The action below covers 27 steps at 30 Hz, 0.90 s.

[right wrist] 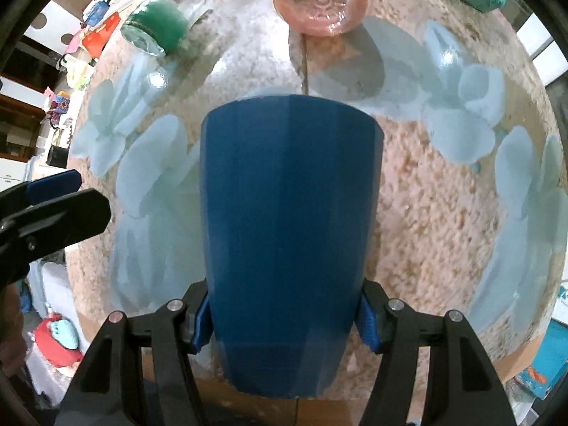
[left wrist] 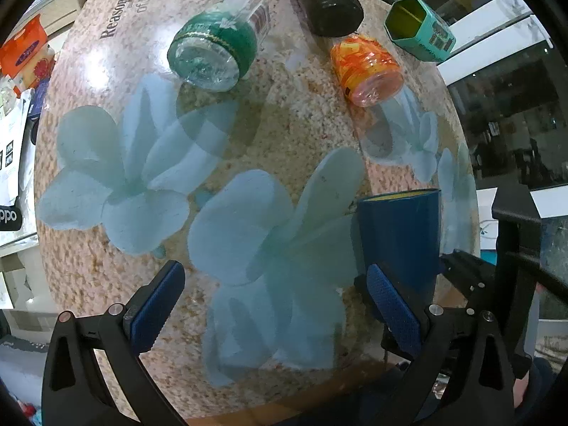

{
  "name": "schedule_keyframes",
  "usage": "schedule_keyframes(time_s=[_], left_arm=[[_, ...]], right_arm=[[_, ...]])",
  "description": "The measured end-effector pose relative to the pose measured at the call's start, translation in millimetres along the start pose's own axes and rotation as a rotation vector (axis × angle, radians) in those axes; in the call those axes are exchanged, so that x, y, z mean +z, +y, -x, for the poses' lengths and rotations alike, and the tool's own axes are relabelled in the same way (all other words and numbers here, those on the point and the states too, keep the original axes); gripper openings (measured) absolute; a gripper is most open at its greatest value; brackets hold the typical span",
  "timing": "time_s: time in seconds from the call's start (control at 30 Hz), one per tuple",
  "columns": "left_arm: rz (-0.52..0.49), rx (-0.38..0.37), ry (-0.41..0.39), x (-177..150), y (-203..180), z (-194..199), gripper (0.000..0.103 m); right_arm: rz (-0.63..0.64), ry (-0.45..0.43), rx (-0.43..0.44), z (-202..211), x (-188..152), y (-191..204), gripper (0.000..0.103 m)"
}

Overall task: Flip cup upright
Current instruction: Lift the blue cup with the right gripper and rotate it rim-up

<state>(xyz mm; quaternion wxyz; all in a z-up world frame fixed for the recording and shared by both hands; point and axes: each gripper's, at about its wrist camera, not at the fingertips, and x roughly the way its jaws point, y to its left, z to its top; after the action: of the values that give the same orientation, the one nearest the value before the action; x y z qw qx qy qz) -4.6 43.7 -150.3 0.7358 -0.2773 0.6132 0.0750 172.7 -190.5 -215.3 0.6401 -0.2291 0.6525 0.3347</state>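
A dark blue faceted cup (right wrist: 289,234) fills the middle of the right wrist view. My right gripper (right wrist: 284,319) is shut on it near its base, a blue pad (right wrist: 365,323) pressed on each side. The cup's wider end points away from the camera. In the left wrist view the same cup (left wrist: 401,238) shows at the right with a yellow inside at its top rim, held above the table's near right part. My left gripper (left wrist: 277,305) is open and empty over the flowered tabletop (left wrist: 248,142), just left of the cup.
A green-labelled clear jar (left wrist: 216,49) and an orange jar (left wrist: 365,67) lie on their sides at the far side. A black cylinder (left wrist: 326,0) and a teal hexagonal tin (left wrist: 419,32) lie behind them. The table's right edge (left wrist: 468,184) is close to the cup.
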Motion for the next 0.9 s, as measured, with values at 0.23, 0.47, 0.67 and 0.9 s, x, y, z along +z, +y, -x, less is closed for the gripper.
schedule_keyframes(time_s=[0.23,0.47,0.67,0.9], left_arm=[[-0.011,0.005,0.005,-1,5,1,0.103],[-0.008,0.005,0.011,-4,9,6,0.103],[0.005,0.000,0.001,-10,13,14,0.103],[0.024,-0.011,-0.014,-19,17,34,0.103]], right_arm=[[-0.027,0.004,-0.018,-7,15,20,0.063],[-0.036,0.013,-0.016,-25,28,43,0.087],[-0.026,0.007,-0.022,-30,21,51,0.096],[-0.016,-0.034,-0.019,1,12,53,0.097]])
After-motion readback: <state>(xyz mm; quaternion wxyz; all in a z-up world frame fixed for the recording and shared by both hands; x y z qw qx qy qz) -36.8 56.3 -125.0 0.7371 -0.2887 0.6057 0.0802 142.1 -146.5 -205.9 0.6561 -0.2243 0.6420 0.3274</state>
